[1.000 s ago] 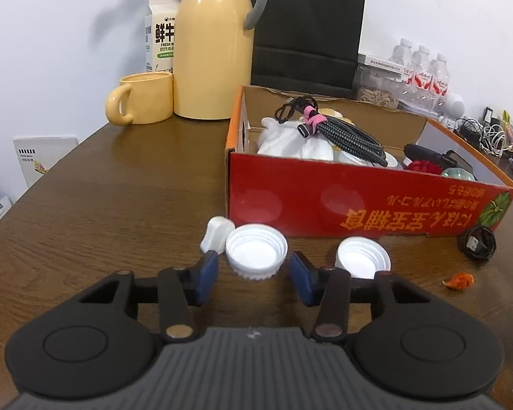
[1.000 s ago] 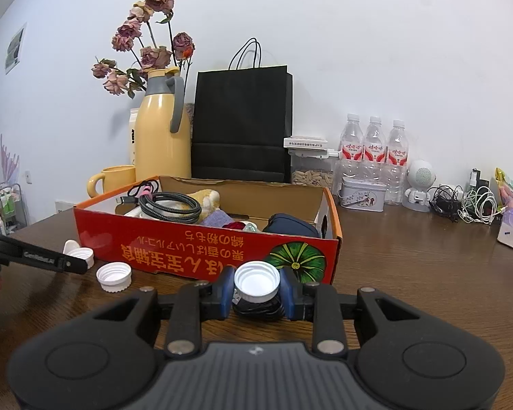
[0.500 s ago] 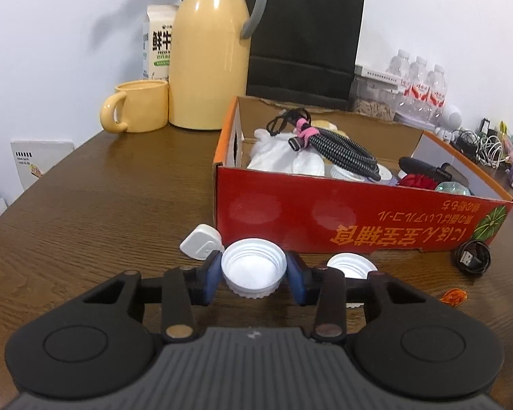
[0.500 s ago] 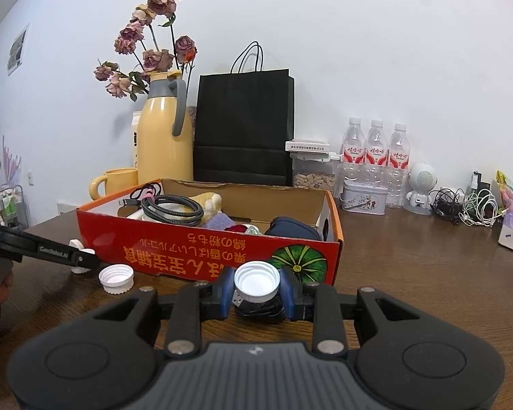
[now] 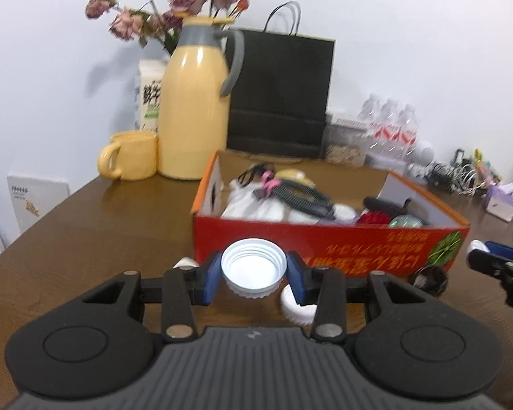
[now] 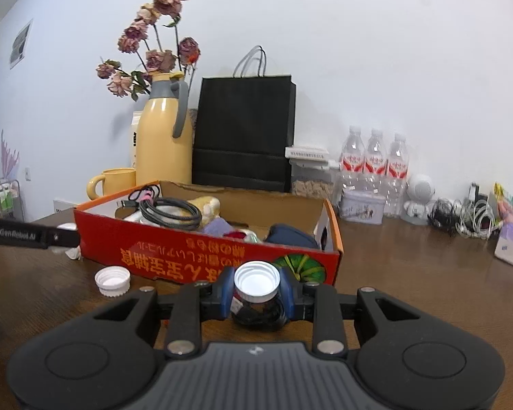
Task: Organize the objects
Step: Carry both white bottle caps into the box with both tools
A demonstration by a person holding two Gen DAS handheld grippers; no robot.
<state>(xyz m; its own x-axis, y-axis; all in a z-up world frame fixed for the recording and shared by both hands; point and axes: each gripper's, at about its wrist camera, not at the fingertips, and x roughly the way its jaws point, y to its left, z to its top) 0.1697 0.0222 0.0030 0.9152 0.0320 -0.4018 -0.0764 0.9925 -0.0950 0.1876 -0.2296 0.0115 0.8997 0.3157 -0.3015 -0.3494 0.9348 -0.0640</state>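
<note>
We see a plain white wall (image 6: 359,51) behind a dark brown wooden counter (image 6: 410,273), lit evenly with soft shadows. Against the wall stand a yellow jug (image 6: 164,143) with dried roses (image 6: 154,54), a black paper bag (image 6: 246,130) and three water bottles (image 6: 376,167). At far left a small framed picture (image 6: 20,44) hangs.

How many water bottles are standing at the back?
3. They stand side by side at the back of the table, behind a small tin: the left bottle, the middle bottle and the right bottle. Others could be hidden behind things.
</note>
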